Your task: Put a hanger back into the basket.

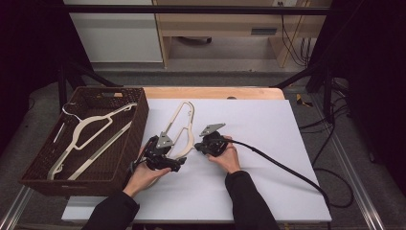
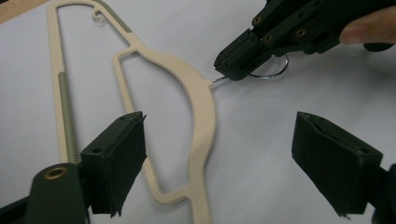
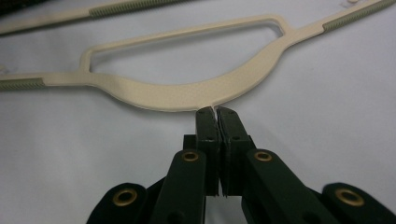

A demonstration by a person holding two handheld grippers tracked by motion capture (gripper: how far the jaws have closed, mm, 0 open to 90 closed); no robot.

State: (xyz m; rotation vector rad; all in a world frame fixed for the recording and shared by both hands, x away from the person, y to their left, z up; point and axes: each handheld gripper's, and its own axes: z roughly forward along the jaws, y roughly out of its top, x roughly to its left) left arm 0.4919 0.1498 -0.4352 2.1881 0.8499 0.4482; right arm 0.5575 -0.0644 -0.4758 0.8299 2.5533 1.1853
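Cream plastic clothes hanger with a thin metal hook (image 1: 182,125), flat on the white table sheet (image 1: 268,143), right of the brown wicker basket (image 1: 136,139). Right gripper (image 3: 215,111) pinches the hook's wire shank; left gripper (image 2: 219,154) stands open over the shoulder. Likely light, rigid, smooth; the broad shoulder offers steadier hold than the wire.
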